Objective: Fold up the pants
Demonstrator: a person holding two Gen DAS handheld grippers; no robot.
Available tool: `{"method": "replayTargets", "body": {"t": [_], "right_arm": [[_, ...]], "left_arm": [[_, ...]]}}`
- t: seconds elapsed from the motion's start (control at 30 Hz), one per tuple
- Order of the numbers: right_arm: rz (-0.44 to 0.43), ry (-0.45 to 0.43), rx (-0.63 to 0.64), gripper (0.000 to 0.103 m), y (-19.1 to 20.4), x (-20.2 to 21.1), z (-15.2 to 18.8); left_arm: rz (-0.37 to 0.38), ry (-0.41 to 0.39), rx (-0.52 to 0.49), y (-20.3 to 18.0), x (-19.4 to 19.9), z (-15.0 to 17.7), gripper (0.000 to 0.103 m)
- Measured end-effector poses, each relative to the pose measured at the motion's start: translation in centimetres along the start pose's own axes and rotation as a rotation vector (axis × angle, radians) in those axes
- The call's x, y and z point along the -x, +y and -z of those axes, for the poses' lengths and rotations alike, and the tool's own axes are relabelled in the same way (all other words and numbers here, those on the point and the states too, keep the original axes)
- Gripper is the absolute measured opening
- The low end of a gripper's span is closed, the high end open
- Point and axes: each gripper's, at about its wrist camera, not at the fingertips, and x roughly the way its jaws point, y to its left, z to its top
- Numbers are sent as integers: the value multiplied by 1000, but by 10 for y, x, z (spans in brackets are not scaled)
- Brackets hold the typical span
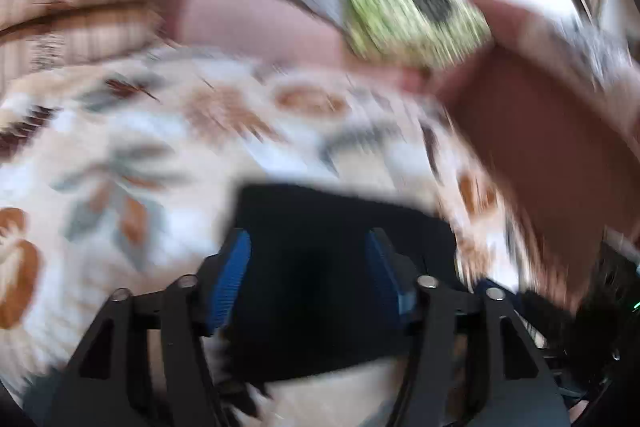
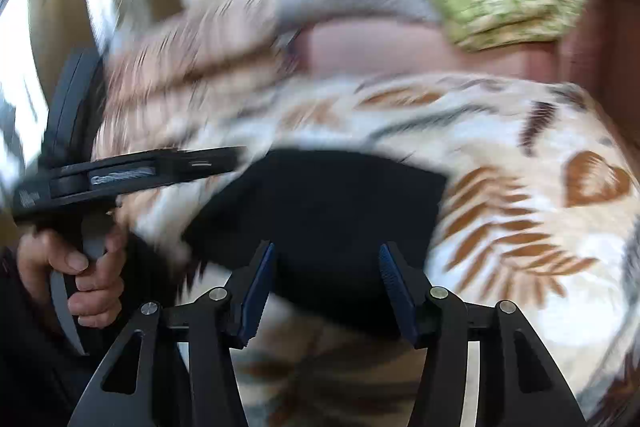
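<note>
Ahead of the left gripper (image 1: pixel 308 279), matt black cloth pants (image 1: pixel 320 227) are lying on soft leaf-printed bedding (image 1: pixel 120 147). The fingers' (image 2: pixel 256 299) blue pads are looking ribbed, rivets (image 2: pixel 439 292) gleaming metallic.

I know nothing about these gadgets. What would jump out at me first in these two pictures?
Probably the folded black pants, a dark block lying on the leaf-patterned bedspread straight ahead of both cameras. Next, the open right gripper with blue fingers in the foreground. A green patterned cushion glows at the far end, though everything is motion-blurred.

Motion-smeared bedspread (image 1: pixel 120 147), black pants (image 2: pixel 320 207) edges soft — green pillow (image 1: pixel 408 23) print unreadable
</note>
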Motion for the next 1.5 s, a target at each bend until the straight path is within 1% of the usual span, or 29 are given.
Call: {"method": "replayTargets", "body": {"t": [0.03, 0.07, 0.13, 0.2, 0.23, 0.27, 0.33, 0.4, 0.43, 0.53, 0.57, 0.6, 0.63, 0.67, 0.7, 0.73, 0.77, 0.83, 0.87, 0.93, 1.07, 1.17, 1.23, 1.33, 1.4, 1.47, 1.5], "right_arm": [[8, -11, -85, 62, -16, 2, 0], [-7, -11, -155, 62, -28, 1, 1], [-65, 6, -269, 61, -45, -7, 3], [-115, 32, -300, 61, -47, -19, 5], [-133, 58, -303, 61, -46, -28, 6], [-138, 79, -305, 61, -46, -34, 7], [-121, 119, -326, 60, -50, -49, 11], [-142, 97, -352, 59, -53, -53, 12], [-153, 103, -357, 60, -53, -56, 12], [-167, 106, -372, 61, -51, -57, 12], [-184, 108, -384, 62, -53, -58, 12], [-197, 111, -396, 62, -53, -58, 12], [-202, 112, -404, 61, -54, -58, 13], [-189, 110, -405, 57, -56, -57, 14], [-164, 107, -411, 46, -59, -57, 15], [-163, 100, -419, 42, -61, -56, 16], [-159, 95, -421, 40, -60, -55, 15], [-142, 83, -387, 32, -53, -50, 9], [-142, 76, -372, 31, -51, -48, 5], [-152, 52, -365, 30, -49, -44, -7], [-143, 25, -336, 30, -58, -50, -43], [-143, 51, -336, 30, -75, -68, -69], [-106, 74, -309, 30, -85, -80, -79], [-66, 102, -286, 30, -98, -96, -80], [-67, 146, -342, 31, -113, -112, -67], [-101, 149, -409, 34, -125, -117, -58], [-120, 143, -440, 35, -128, -117, -57]], "left_arm": [[-7, -3, 50, 11, 0, -6, 78], [-1, 23, 105, 22, -6, -10, 78], [95, 170, 261, 46, -35, -10, 78], [183, 305, 384, 60, -62, 0, 78], [196, 337, 421, 63, -69, 5, 78], [206, 343, 440, 64, -72, 8, 78], [213, 342, 417, 60, -74, 7, 79], [236, 355, 421, 58, -79, 8, 82], [249, 355, 431, 58, -80, 8, 83], [275, 348, 463, 63, -80, 9, 83], [277, 346, 462, 62, -79, 8, 80], [267, 346, 461, 63, -78, 8, 75], [249, 348, 463, 64, -78, 9, 60], [240, 350, 468, 65, -78, 10, 52], [239, 349, 478, 67, -78, 11, 49], [239, 348, 479, 67, -78, 11, 42], [236, 347, 470, 65, -77, 11, 37], [216, 321, 432, 58, -72, 8, 31], [208, 308, 408, 55, -69, 6, 30], [193, 283, 360, 48, -66, -4, 29], [218, 253, 329, 40, -78, -35, 29], [219, 252, 292, 32, -102, -59, 29], [232, 271, 295, 30, -121, -66, 29], [223, 298, 279, 29, -153, -61, 30], [205, 317, 290, 31, -164, -54, 34], [227, 310, 313, 34, -165, -52, 38], [225, 312, 318, 35, -165, -52, 40]]}}
